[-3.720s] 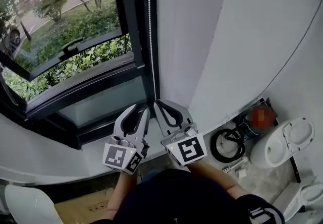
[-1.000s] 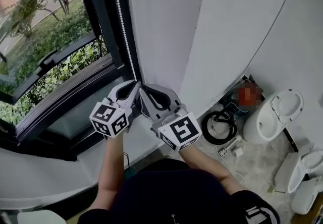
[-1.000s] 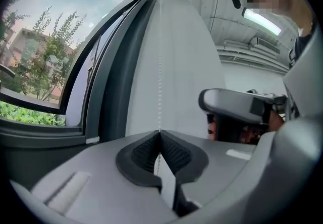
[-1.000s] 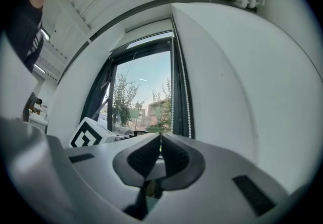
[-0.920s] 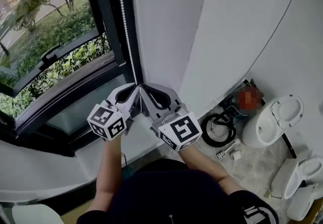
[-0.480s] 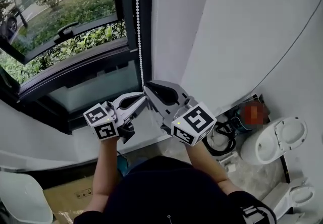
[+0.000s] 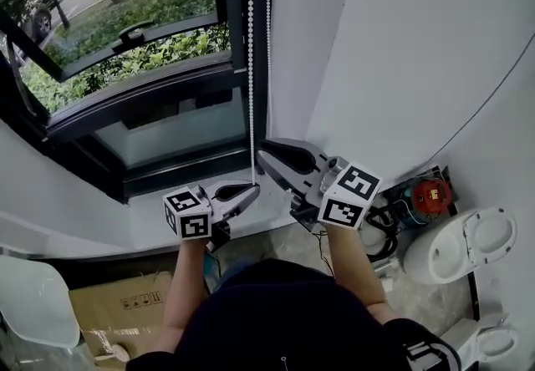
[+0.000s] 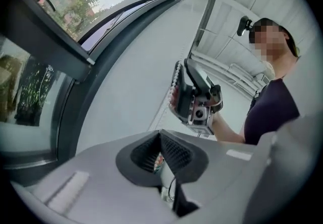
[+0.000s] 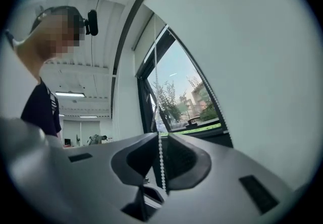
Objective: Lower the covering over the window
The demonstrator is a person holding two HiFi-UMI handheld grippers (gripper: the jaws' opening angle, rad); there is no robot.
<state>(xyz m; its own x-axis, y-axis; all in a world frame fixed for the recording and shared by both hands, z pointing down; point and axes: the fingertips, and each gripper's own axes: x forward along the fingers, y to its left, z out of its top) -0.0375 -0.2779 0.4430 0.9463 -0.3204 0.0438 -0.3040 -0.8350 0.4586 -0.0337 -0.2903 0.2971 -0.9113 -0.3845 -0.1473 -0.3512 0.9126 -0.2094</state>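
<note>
The window (image 7: 125,68) fills the upper left of the head view, its dark frame open onto greenery. The covering itself is out of view. A white bead chain (image 7: 251,68) hangs in two strands beside the frame. My right gripper (image 7: 262,153) is shut on the right strand, and the chain (image 9: 160,162) runs between its closed jaws (image 9: 161,140). Lower and to the left, my left gripper (image 7: 253,188) is shut on the left strand. In the left gripper view a few beads (image 8: 157,161) show between its closed jaws (image 8: 160,137).
A white wall (image 7: 401,52) rises right of the chain. On the floor at the right stand a white toilet (image 7: 464,244), a red object (image 7: 431,194) and a coiled black cable (image 7: 380,236). At the lower left are a cardboard box (image 7: 125,311) and a white seat (image 7: 29,302).
A second ago both grippers were tip to tip on the chain. Since then the left gripper has dropped lower along its strand and the right gripper stands above it.
</note>
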